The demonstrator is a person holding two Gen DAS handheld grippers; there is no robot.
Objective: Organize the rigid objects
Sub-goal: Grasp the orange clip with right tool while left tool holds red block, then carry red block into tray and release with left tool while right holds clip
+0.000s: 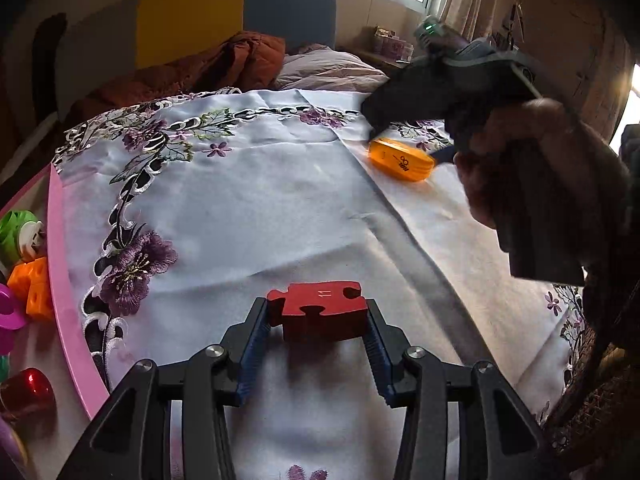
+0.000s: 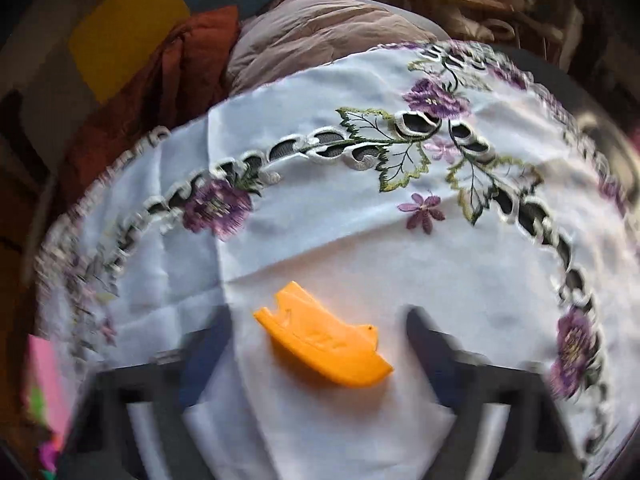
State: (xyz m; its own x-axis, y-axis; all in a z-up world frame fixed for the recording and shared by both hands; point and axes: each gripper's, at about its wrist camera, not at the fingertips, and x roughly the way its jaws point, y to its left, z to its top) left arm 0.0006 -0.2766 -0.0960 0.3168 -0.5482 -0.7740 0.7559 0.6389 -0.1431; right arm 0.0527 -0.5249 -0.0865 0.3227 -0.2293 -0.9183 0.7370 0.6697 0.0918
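A red jigsaw-shaped block [image 1: 320,312] marked 11 sits between the fingertips of my left gripper [image 1: 318,318], whose blue pads [image 1: 256,340] press its two sides just above the white embroidered tablecloth [image 1: 248,208]. An orange curved piece [image 1: 402,159] lies on the cloth at the far right. My right gripper [image 1: 404,140], held by a hand, hovers right over it. In the right wrist view the orange piece [image 2: 324,346] lies between the wide-apart, blurred fingers of that gripper [image 2: 320,332], untouched.
A pink tray [image 1: 60,280] at the left edge holds several toys: a green ring [image 1: 18,232], an orange cube [image 1: 34,286], a red shiny piece [image 1: 30,394]. A bed with quilts [image 1: 240,64] lies beyond the table. The cloth's far edge [image 2: 360,64] is close.
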